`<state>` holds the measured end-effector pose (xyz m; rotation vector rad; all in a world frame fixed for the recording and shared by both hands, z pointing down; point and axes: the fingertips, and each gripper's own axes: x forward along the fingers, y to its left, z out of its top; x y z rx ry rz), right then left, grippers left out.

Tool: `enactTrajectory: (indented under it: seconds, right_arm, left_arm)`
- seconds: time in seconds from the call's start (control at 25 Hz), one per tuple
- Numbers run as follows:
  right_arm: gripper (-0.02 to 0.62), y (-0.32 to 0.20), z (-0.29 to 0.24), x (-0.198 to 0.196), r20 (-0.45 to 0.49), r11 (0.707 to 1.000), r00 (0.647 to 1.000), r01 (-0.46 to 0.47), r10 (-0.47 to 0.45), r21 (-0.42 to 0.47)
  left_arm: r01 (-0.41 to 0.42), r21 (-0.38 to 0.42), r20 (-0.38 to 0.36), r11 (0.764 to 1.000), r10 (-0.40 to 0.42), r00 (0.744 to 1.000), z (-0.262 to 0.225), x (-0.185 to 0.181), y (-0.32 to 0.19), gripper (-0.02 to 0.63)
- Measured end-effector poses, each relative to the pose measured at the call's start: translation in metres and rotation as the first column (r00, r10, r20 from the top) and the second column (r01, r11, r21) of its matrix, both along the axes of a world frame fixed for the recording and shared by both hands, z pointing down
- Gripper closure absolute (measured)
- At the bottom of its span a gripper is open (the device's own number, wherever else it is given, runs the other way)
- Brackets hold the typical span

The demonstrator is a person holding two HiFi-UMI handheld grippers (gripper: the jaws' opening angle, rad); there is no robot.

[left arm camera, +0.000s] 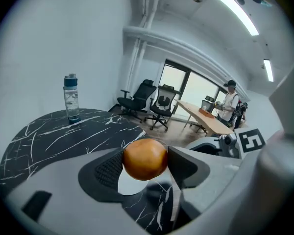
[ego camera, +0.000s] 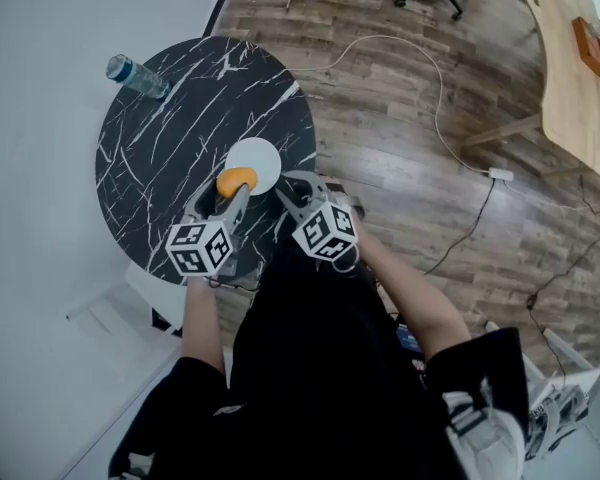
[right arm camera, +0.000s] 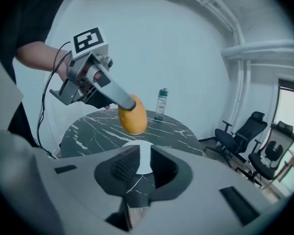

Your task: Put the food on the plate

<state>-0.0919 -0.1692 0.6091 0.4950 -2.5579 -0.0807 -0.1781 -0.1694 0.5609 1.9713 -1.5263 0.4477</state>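
Orange food [left arm camera: 145, 158] sits clamped between your left gripper's [ego camera: 223, 198] jaws, just over the white plate's [ego camera: 263, 156] edge; your right gripper [right arm camera: 139, 161] stands narrowly open, holding nothing.

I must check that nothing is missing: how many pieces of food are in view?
1: an orange fruit, clamped in the left hand-held gripper, by the white plate on the table. No other shows.

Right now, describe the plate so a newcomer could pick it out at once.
Find the round black table with white marble veins. Near its edge closest to the person lies the plate, small, round and flat. It is the only plain white thing there; the clear bottle stands at the far edge, and the orange food is held over the plate's rim.
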Motion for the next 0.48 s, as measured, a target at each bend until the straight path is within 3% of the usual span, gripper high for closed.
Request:
enactTrajectory:
  seconds: [0.04,0.08,0.36,0.48]
  right_arm:
    - [0.575,-0.004,0.0,0.003,0.009,0.999,1.0,-0.03,0.03,-0.014]
    - [0.588,-0.006,0.001,0.005,0.017,0.998,0.998,-0.053,0.053,-0.036]
    - [0.596,-0.004,0.017,0.017,-0.014,0.985,0.993,-0.118,0.117,-0.127]
    - [0.595,-0.002,0.024,0.023,-0.035,0.98,0.991,-0.134,0.13,-0.148]
  left_arm:
    - [-0.006,0.002,0.029,1.0,0.006,1.0,0.003,-0.001,-0.001,0.327]
    - [-0.015,0.005,0.06,1.0,0.014,0.998,0.006,-0.002,-0.002,0.327]
    - [-0.112,0.037,0.265,0.993,0.098,0.959,0.036,-0.006,-0.018,0.327]
    - [-0.129,0.062,0.313,0.99,0.103,0.944,0.053,-0.01,-0.031,0.327]
